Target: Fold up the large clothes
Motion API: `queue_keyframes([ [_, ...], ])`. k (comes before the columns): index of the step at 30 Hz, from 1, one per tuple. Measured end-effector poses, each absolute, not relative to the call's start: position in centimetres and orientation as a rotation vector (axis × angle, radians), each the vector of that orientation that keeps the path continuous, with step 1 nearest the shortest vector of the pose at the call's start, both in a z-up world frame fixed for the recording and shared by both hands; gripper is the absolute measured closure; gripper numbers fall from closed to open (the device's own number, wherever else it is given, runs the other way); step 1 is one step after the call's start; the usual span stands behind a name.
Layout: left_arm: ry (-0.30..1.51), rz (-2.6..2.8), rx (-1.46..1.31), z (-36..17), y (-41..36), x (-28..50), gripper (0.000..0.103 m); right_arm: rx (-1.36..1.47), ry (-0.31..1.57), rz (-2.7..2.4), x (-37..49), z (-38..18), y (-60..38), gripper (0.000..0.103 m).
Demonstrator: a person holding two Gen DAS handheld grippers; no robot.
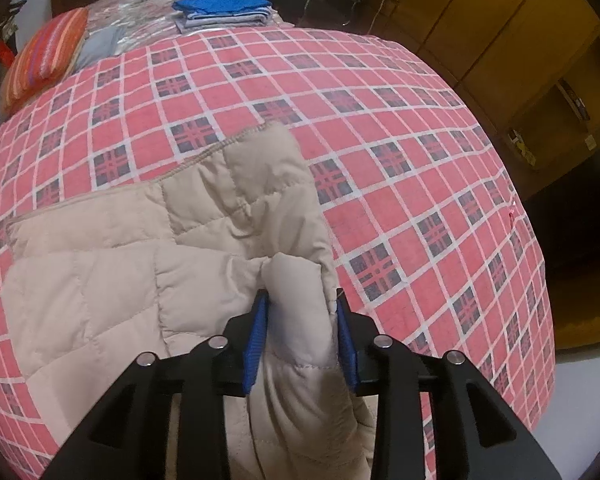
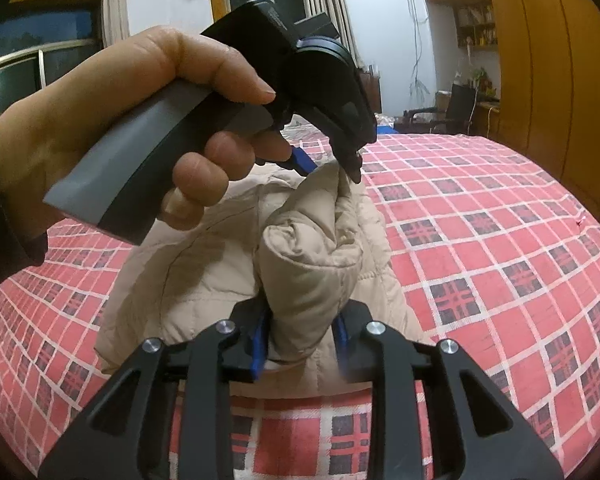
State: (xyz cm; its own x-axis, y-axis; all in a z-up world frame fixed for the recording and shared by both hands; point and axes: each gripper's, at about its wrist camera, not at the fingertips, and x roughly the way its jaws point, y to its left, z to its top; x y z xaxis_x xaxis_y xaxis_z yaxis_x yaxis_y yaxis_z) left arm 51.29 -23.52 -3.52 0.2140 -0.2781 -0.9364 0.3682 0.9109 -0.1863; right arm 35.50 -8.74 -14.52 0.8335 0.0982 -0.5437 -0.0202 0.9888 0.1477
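In the left wrist view the beige quilted jacket (image 1: 148, 264) spreads over the red plaid bedspread (image 1: 400, 128) from about nine o'clock toward the centre, part of it flat on the bed. A thick fold of it rises to six o'clock, where the left tongs (image 1: 302, 314) are clamped on it, blue pads (image 1: 256, 344) pressing either side. At eleven o'clock a striped pillow (image 1: 48, 56) lies at the bed's far edge; at twelve o'clock sits a stack of folded clothes (image 1: 224, 10).

In the right wrist view a hand (image 2: 112, 128) at ten o'clock grips the left tongs (image 2: 332, 168), which pinch a peak of the jacket (image 2: 204, 268) at centre. Below, at six o'clock, the right tongs (image 2: 302, 332) are closed on another bunched roll of the same jacket, lifted off the bedspread (image 2: 500, 232). A wooden wardrobe (image 2: 540, 52) stands at two o'clock.
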Motion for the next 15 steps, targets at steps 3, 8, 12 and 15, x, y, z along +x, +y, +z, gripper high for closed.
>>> queue_keyframes([
  [3,1.247,-0.470,0.054,-2.2,-23.4,51.3,0.062,0.162,0.582,0.081,35.3,-14.7,-9.3,0.072],
  [8,1.119,-0.494,0.006,2.1,-21.8,50.4,0.039,0.296,0.603,0.125,34.4,-14.2,-12.1,0.049],
  [12,1.054,-0.534,-0.008,4.9,-19.0,48.8,0.034,0.477,0.705,0.259,35.0,-14.5,-15.3,0.045],
  [15,1.015,-0.544,0.014,5.3,-16.3,46.9,0.029,0.628,0.768,0.386,36.4,-14.4,-17.6,0.044],
])
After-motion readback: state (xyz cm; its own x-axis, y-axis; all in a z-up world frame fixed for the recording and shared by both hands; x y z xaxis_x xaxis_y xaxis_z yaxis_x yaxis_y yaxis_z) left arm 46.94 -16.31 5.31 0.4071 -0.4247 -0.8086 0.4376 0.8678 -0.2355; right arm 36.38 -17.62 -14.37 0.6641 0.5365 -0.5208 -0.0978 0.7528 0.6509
